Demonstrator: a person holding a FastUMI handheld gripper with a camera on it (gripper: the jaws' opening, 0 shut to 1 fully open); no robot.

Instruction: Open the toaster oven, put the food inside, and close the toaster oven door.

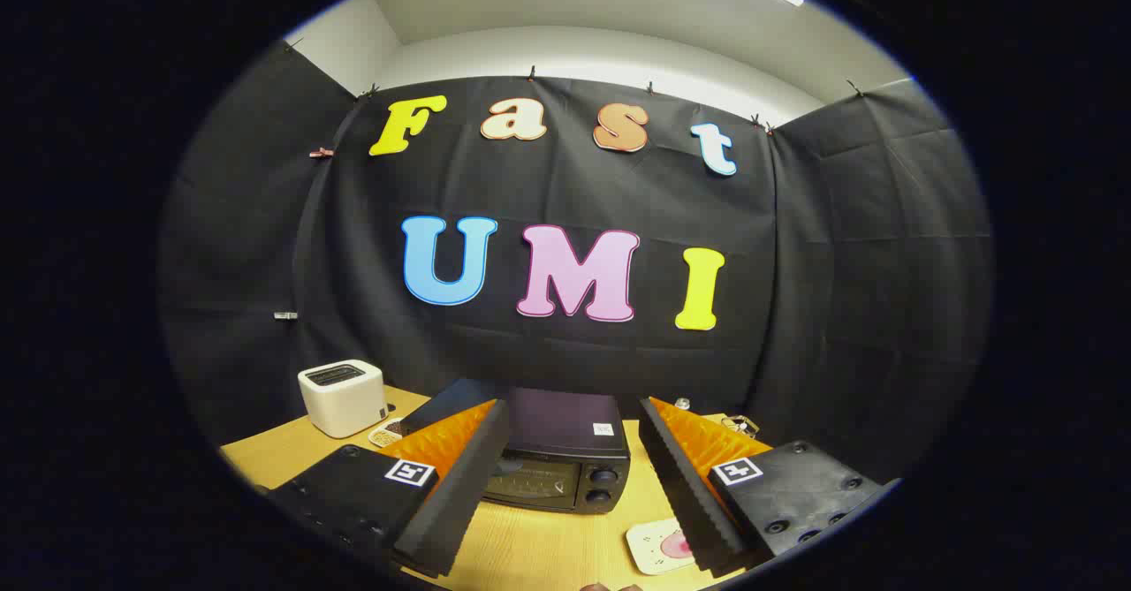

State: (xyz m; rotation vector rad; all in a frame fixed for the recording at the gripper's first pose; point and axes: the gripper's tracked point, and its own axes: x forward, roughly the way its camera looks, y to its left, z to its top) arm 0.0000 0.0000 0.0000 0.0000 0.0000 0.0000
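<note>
A black toaster oven (565, 463) stands on the wooden table (539, 547), its glass door shut and two knobs on its right side. It lies just beyond my fingers, between them. A small pale plate with a pink piece of food (661, 545) lies on the table to the oven's front right, beside my right finger (685, 494). My gripper (565, 538) is open, fingers wide apart, with nothing between them. It hovers above the table in front of the oven.
A white pop-up toaster (342, 397) stands at the back left of the table. A small dish with something brownish (386, 435) sits next to it. Small items (740, 424) lie behind my right finger near the black cloth wall.
</note>
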